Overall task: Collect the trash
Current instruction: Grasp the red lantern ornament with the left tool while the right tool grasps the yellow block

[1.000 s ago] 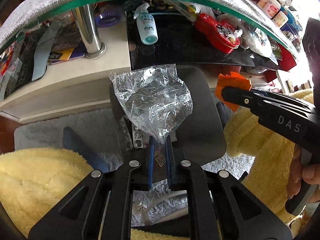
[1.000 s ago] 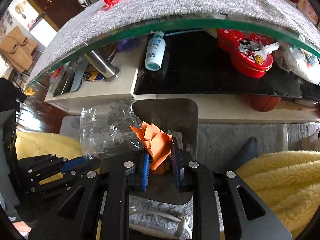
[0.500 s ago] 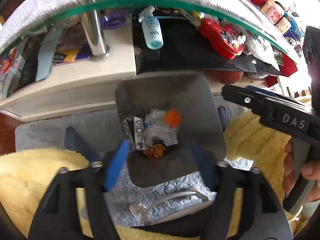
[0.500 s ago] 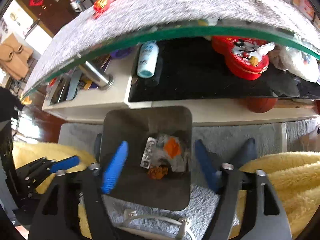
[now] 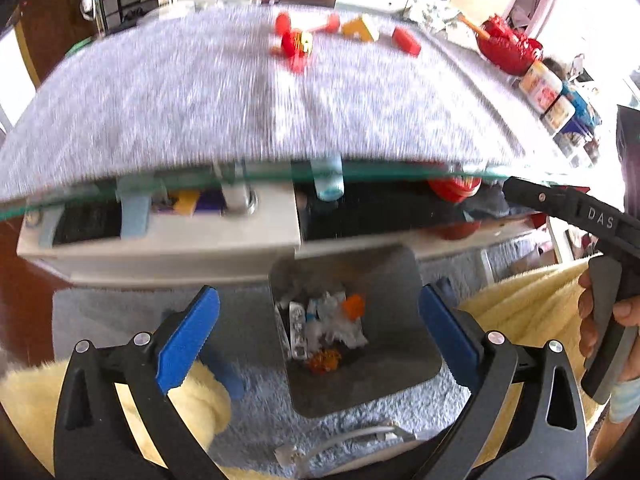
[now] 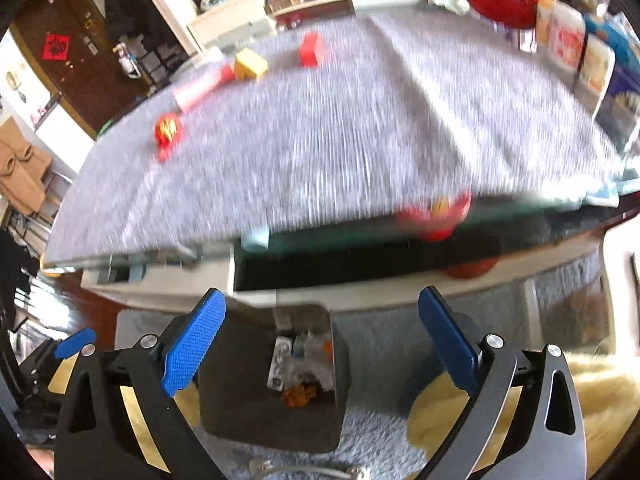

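While both claws gape empty, left claw (image 5: pixel 316 336), right claw (image 6: pixel 320 344), crumpled trash (image 5: pixel 328 328) in grey bin (image 5: pixel 392 280).

Black claw (image 5: pixel 320 324) arms, blue ribbed pads (image 5: pixel 188 340), silver screws.

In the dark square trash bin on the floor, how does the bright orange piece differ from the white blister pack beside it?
The bright orange piece is small, rounded and crumpled; the white blister pack is long, flat and straight-edged. The orange piece lies toward the right of the heap, the blister pack along the left wall of the dark square trash bin. The orange piece is plain; the blister pack shows a row of round pockets. Both lie loose in the bin, neither held.
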Demonstrator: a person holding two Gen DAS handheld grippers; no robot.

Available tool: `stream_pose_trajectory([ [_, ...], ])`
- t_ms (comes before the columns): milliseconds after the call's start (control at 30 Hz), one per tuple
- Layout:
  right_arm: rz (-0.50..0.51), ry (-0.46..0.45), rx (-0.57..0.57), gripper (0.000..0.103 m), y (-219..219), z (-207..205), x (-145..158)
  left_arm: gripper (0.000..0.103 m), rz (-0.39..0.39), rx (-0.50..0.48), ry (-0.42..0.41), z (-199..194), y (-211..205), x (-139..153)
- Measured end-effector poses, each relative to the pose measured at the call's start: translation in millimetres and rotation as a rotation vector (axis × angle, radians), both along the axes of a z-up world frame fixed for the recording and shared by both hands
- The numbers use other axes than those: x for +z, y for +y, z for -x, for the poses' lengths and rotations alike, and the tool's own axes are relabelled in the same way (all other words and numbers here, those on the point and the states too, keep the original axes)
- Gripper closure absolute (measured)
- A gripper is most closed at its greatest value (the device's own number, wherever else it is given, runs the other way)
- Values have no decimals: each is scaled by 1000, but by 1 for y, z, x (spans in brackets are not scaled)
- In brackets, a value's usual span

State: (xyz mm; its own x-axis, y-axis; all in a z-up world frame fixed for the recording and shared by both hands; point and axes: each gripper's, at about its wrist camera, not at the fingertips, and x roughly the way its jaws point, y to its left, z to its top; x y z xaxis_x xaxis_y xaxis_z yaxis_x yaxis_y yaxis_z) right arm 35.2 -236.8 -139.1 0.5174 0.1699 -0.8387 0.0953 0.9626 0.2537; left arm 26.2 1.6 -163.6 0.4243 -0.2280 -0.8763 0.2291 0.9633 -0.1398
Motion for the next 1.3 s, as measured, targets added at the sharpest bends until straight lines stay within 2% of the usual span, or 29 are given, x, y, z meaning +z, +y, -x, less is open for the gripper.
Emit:
stream_pose_trajectory([
  [200, 19, -57, 15, 4, 3, -39, 25, 8, -25, 8, -60, -43, -3, 24],
  [433, 56, -101, 57, 4, 23, -119, 41, 8, -56, 28, -101, -108, -5, 41],
  [600, 30, -112, 84, 4, 40, -162, 36, 8, -38, 30, -104, -151, -10, 42],
  [900, 105, -105, 159, 4, 59, -224, 15, 9, -25, 37, -61, -203, -21, 19],
  [967, 128, -98, 165, 4, 60, -235, 9, 13, -23, 34, -52, -211, -23, 14],
  [1133, 176, -113, 189, 4, 66, -253, 0, 37, -25, 35, -26, -230, -29, -1],
  [1300, 160, -133, 196, 10, 71, -260, -6, 37, -64, 27, -58, -234, -37, -5],
])
